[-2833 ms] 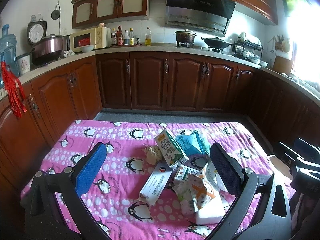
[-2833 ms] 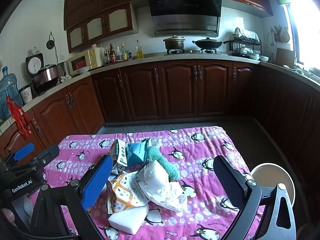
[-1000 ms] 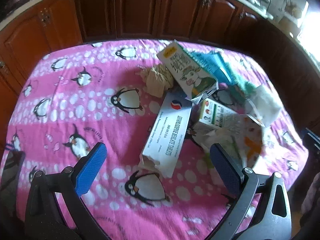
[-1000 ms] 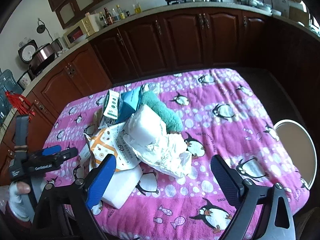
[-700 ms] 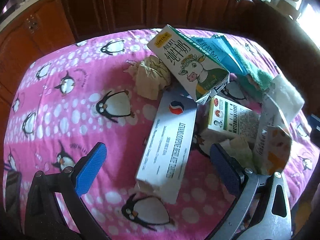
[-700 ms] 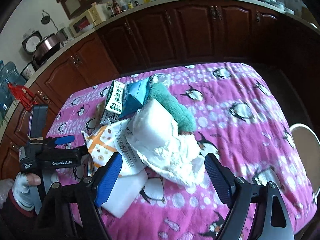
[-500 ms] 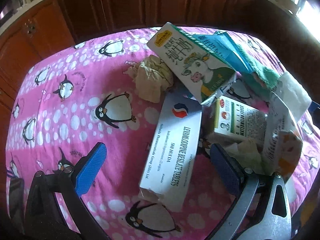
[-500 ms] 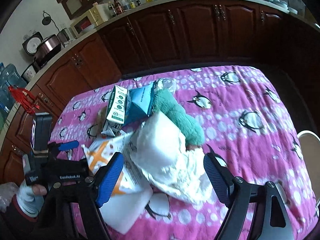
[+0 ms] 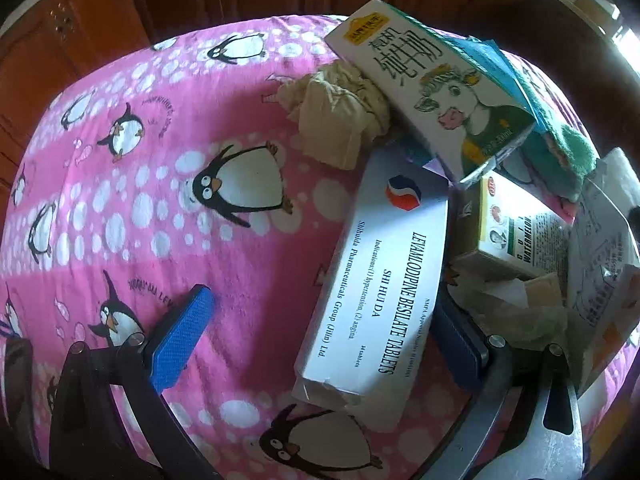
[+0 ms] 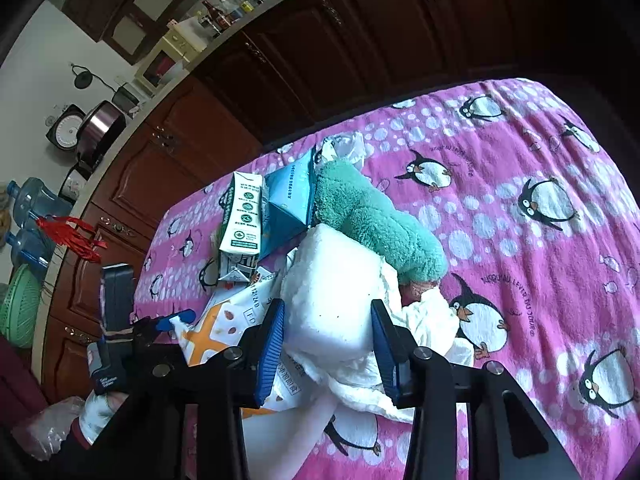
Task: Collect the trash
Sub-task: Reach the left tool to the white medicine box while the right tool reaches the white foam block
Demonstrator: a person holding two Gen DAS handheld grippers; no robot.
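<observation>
The trash sits heaped near the middle of the table, toward its right edge. A soft white wad (image 10: 332, 292) of padded, crinkly material lies between the blue ribbed pads of the right gripper (image 10: 328, 344), whose jaws are closing; whether they press it yet is hard to tell. A fuzzy teal cloth (image 10: 372, 216) leans on it. The left gripper (image 9: 320, 340) stands spread, straddling a long glossy tablet box (image 9: 380, 280) beside a milk carton (image 9: 436, 80) and crumpled beige paper (image 9: 340, 116) on the fleecy pink penguin tablecloth (image 9: 140, 200).
</observation>
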